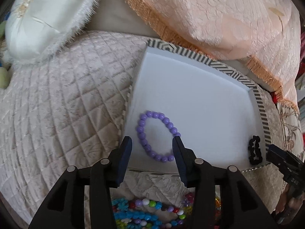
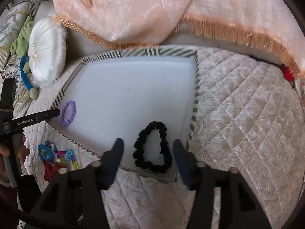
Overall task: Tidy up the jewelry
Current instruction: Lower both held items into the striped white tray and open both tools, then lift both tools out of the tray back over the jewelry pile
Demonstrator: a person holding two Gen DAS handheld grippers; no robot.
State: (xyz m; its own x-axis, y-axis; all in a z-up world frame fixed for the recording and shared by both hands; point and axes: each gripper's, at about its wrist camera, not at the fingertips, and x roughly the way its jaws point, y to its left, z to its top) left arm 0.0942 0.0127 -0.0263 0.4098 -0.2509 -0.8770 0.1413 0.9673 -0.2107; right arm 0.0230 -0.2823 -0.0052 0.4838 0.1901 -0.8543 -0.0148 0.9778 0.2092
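Purple bracelet (image 1: 155, 136) lay flat on the white tray floor (image 1: 190, 99), in the near left corner, close to the left striped rim (image 1: 125, 105) and the near edge. Left gripper (image 1: 152, 143) hung over it with jaws spread, one blue pad outside the ring on the left, the other over its right side; pads pressed on nothing. Black scrunchie (image 2: 152, 147) lay flat in the near right corner, just beside the right rim (image 2: 195, 103) and near the front edge. Right gripper (image 2: 147, 146) was above it, jaws spread either side, not gripping; frame was blurred there.

Between the two pieces and toward the far rim (image 2: 137, 53) the tray floor was bare, so lots of room inward, little toward the near corners. Tray sat on a quilted cover (image 2: 238, 105). Bead pile (image 1: 152, 213) lay on the quilt just outside the near edge, on the left gripper's side. Fringed peach cloth (image 2: 133, 11) lay over the far rim. White cushion (image 1: 43, 17) sat off the far left corner, apart from the tray. A hand (image 2: 19, 148) held the left gripper's handle.
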